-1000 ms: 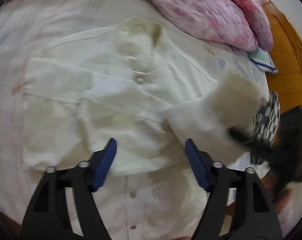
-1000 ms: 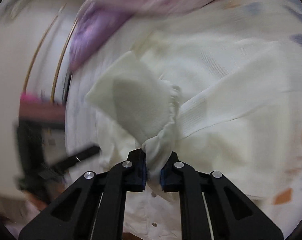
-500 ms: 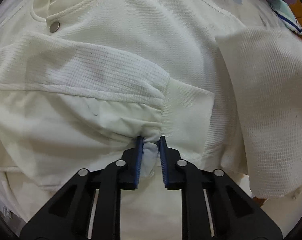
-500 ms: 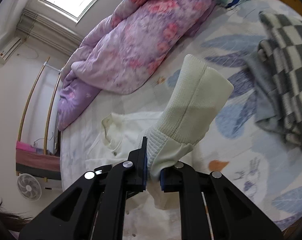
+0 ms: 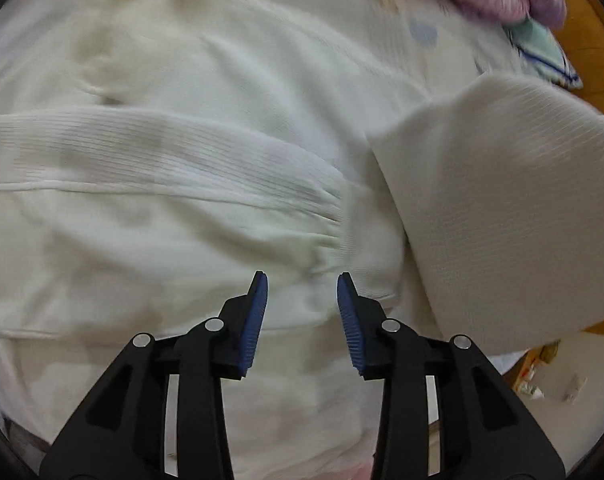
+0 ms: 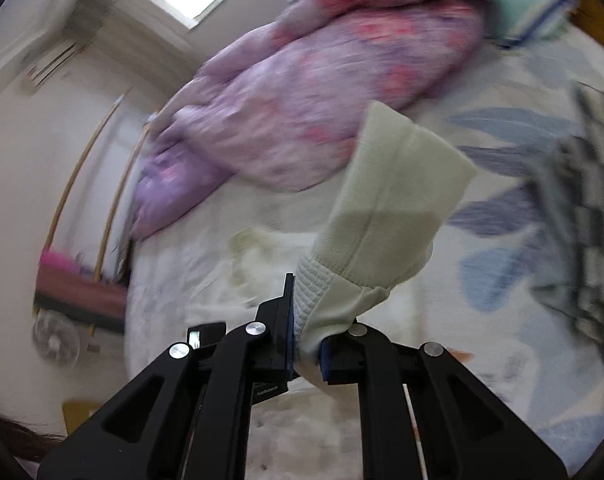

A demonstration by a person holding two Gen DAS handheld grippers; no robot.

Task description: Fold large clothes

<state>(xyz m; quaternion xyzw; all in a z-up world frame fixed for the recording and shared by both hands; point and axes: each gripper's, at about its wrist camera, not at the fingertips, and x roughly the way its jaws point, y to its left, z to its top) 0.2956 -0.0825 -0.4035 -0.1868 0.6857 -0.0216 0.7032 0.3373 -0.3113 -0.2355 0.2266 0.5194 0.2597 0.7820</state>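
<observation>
Cream garment (image 5: 189, 184) beneath the opening, empty left claw (image 5: 302, 312); its sleeve cuff (image 6: 386, 216) pinched in the right claw (image 6: 306, 344).

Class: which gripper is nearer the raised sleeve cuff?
Right. The right gripper is clamped on the sleeve cuff; the left gripper, jaws opening and empty, hovers over the jacket body beside it.

One cream jacket (image 5: 189, 184) spread mid-frame in left view, two sleeves: one folded across the front (image 5: 153, 160), one lifted at right (image 5: 502, 208). One purple floral quilt (image 6: 302, 92) upper centre, right view. One checked garment (image 6: 590, 216) far right. One striped pillow (image 6: 530, 8) upper right. One fan (image 6: 55, 340) lower left.
</observation>
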